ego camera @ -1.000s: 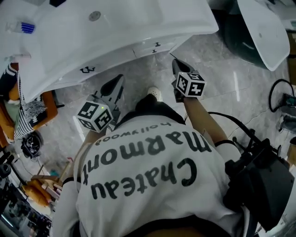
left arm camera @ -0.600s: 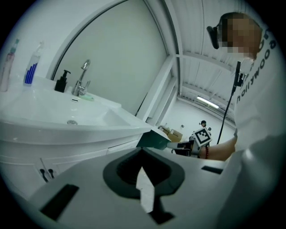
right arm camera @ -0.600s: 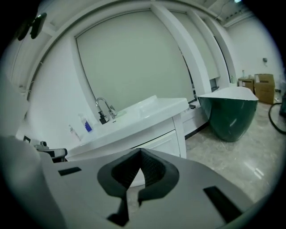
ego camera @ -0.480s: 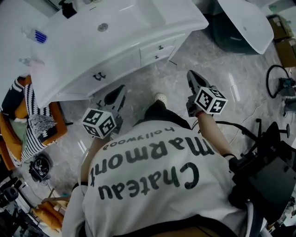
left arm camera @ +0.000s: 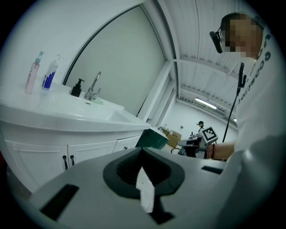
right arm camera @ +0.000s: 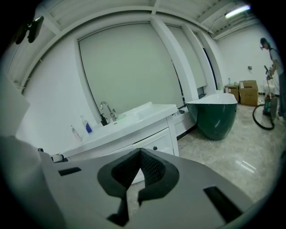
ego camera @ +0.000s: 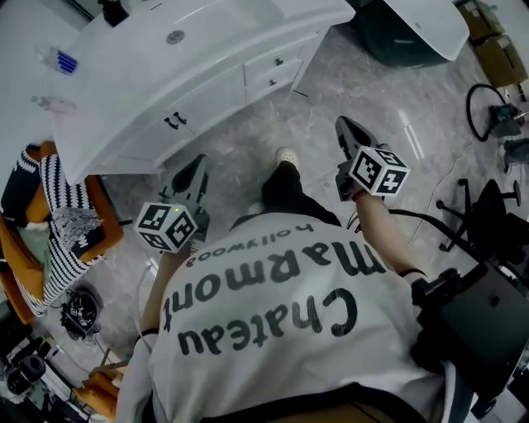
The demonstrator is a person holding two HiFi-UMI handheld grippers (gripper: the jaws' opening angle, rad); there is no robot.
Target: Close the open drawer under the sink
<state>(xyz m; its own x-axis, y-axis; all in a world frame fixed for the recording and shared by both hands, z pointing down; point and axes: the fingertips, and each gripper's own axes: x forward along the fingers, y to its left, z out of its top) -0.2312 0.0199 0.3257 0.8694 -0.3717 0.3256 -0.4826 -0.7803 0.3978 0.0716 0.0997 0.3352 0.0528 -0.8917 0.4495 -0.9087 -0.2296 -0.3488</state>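
Left gripper (ego camera: 197,172) and right gripper (ego camera: 347,134) are both pinched shut, empty, well apart from the sink cabinet (ego camera: 211,103); I judge its drawers (ego camera: 277,73) flush, closing done.

Head view: found sink counter (ego camera: 124,91) cut off by upper edge; bathtub (ego camera: 421,21) likewise, upper right. Found much of floor (ego camera: 248,140) hidden under shirt (ego camera: 273,330) across lower half; saw only one shoe (ego camera: 285,155), at centre. Could not confirm from drawer fronts (ego camera: 277,70), too small, whether fully flush.

Left gripper view: found lower part of cabinet doors (left arm camera: 40,156) hidden behind left gripper (left arm camera: 142,154) at bottom; could not read print on bottles (left arm camera: 50,77), upper left, too small.

Right gripper view: found drawer fronts (right arm camera: 154,141) partly covered by right gripper (right arm camera: 140,154), centre; found distant person (right arm camera: 271,67) clipped at right edge.
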